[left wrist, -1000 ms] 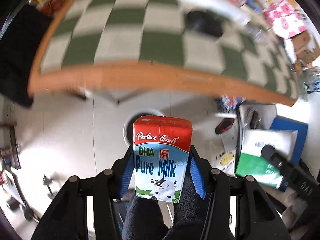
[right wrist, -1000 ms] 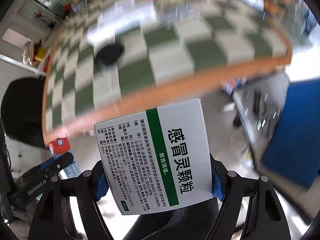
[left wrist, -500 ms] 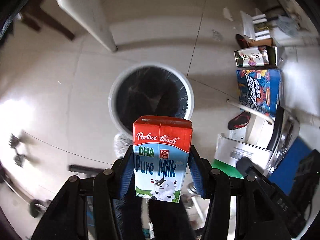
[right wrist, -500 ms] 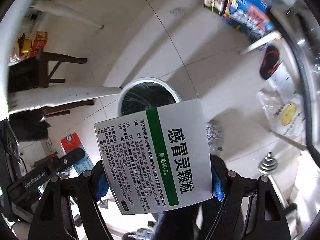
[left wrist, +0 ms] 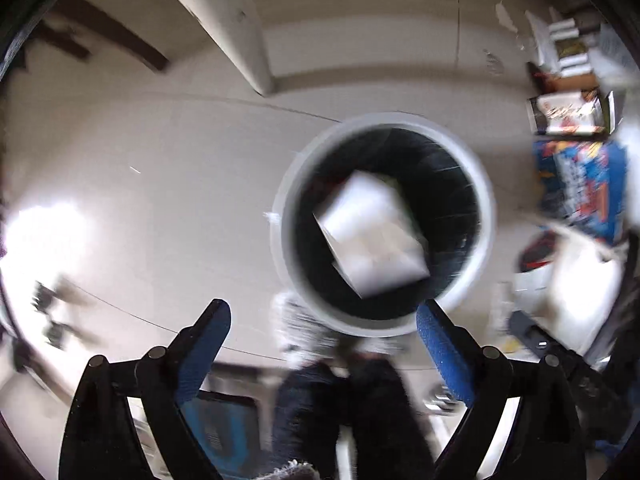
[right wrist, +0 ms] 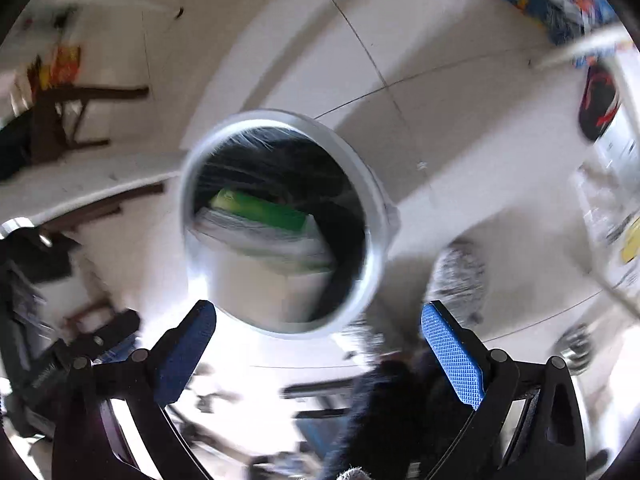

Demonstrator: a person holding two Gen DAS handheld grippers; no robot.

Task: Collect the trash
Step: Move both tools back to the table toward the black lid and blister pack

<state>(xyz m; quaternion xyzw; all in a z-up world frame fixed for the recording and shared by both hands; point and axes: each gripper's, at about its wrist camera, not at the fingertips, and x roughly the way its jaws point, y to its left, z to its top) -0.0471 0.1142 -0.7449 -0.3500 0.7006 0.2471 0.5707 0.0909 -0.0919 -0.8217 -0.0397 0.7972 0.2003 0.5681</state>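
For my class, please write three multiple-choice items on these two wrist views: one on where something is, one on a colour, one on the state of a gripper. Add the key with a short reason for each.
1. Where is the white box?
A. Inside the bin
B. On the floor beside the bin
C. Between the left gripper's fingers

2. What colour is the stripe on the box in the right wrist view?
A. Red
B. Green
C. Yellow

3. What state is the left gripper in?
A. Shut on a carton
B. Open, holding nothing
C. Out of view

Key: 1 A, the box lies within the bin rim. 2 B, a green band runs across it. 3 B, its fingers stand wide apart with only floor and bin between them.
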